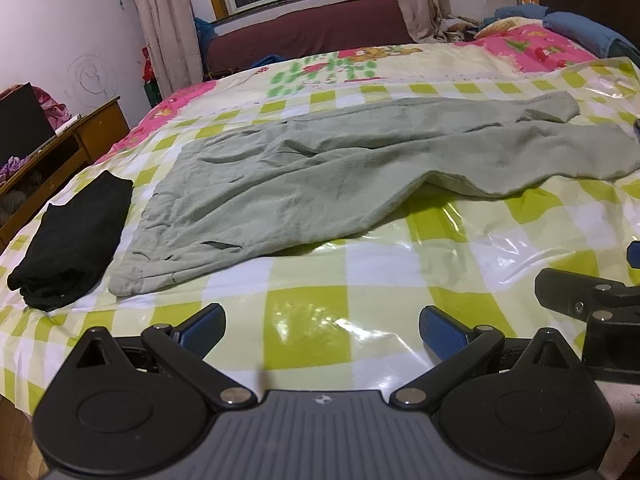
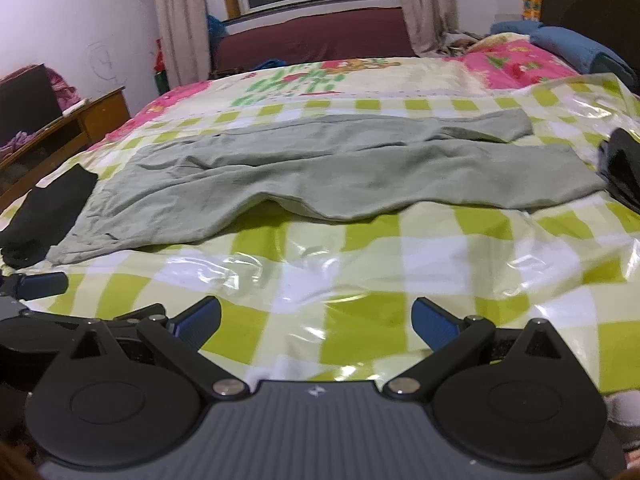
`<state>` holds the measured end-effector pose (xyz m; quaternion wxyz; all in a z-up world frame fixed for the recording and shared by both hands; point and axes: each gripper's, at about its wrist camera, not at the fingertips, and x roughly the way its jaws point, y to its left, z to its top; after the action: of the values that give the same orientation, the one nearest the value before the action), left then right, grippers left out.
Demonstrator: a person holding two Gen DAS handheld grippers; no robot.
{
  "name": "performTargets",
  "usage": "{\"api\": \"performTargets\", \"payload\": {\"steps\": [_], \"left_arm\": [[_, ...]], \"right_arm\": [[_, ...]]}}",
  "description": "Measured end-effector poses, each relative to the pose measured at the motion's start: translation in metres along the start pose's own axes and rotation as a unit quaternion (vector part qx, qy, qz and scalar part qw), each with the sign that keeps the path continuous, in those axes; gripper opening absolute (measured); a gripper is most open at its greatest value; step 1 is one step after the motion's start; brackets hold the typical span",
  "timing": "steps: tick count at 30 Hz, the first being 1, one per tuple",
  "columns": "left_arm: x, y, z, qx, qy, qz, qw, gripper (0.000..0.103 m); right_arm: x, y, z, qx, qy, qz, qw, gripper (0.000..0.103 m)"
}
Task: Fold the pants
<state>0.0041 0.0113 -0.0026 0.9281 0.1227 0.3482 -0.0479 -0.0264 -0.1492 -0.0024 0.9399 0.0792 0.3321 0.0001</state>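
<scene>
With the jaws of both the left gripper (image 1: 322, 330) and right gripper (image 2: 316, 320) wide and empty, the green pants (image 1: 320, 172) across mid-frame risk sliding on the glossy checked sheet (image 1: 304, 308) if pinched shallowly.

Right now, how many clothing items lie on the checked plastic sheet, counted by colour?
Green: 1, the pants spread flat.
Black: 2, a folded garment by the waistband and a dark bundle by the leg ends, only partly in view.
Total: 3
</scene>
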Motion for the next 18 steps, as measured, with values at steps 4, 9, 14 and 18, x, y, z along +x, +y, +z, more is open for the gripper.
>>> {"api": "performTargets", "payload": {"steps": [4,9,14,18], "left_arm": [[0.004,0.020,0.002,-0.005,-0.014,0.010,0.9998,0.103],[0.020,0.067,0.004,-0.023,-0.023,0.048,0.9983,0.103],[0.051,0.121,0.007,-0.040,-0.019,0.078,0.9960,0.103],[0.072,0.145,0.006,-0.031,-0.017,0.072,0.9968,0.103]], "right_arm": [[0.006,0.016,0.010,-0.032,-0.006,0.017,0.999,0.101],[0.028,0.048,0.030,-0.088,-0.005,0.053,0.995,0.100],[0.061,0.093,0.043,-0.171,0.006,0.095,0.981,0.100],[0.090,0.133,0.047,-0.244,0.012,0.127,0.961,0.090]]}}
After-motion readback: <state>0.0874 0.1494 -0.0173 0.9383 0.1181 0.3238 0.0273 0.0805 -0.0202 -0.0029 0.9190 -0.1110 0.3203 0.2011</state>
